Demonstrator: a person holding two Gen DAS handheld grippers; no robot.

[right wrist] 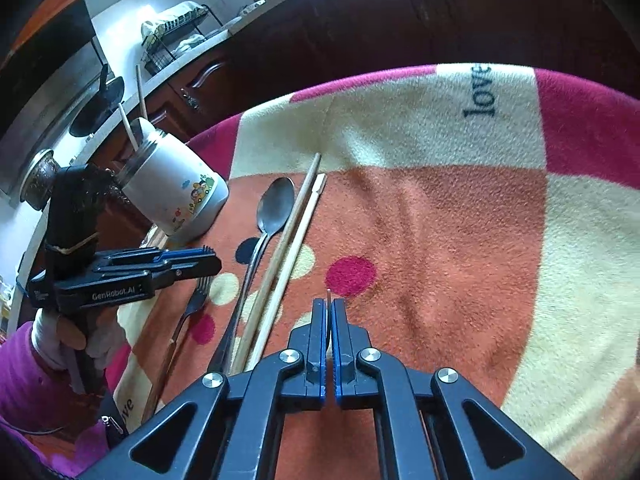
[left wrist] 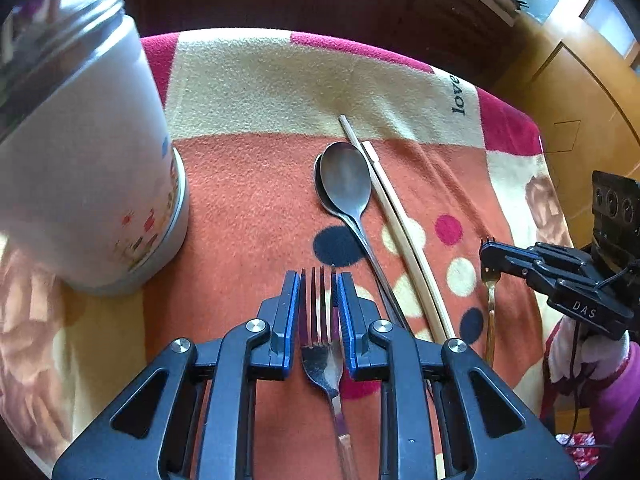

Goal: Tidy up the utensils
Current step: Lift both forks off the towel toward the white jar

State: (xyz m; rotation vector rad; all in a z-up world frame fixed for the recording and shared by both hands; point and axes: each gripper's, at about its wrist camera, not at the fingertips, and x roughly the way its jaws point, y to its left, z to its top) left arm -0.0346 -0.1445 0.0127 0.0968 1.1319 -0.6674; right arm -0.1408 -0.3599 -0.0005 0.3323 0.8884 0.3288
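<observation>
My left gripper (left wrist: 319, 292) is shut on the tines of a silver fork (left wrist: 322, 356), pinching it across its width; the brown handle runs back under the gripper. From the right wrist view this gripper (right wrist: 210, 262) sits over the fork (right wrist: 188, 312). My right gripper (right wrist: 328, 312) is shut on a gold-coloured fork (left wrist: 490, 308), seen edge-on as a thin sliver (right wrist: 328, 294) between the pads. Two stacked dark spoons (left wrist: 344, 180) and a pair of pale chopsticks (left wrist: 400, 236) lie side by side on the blanket. A white jar (right wrist: 176, 188) with cartoon print stands at the left, two sticks poking from its mouth.
A fleece blanket (right wrist: 460, 240) in orange, cream and pink patches covers the surface; its far edge drops to a dark floor. A kitchen counter with a dish rack (right wrist: 176, 32) lies behind the jar. A gloved hand with a purple sleeve (right wrist: 24, 364) holds the left gripper.
</observation>
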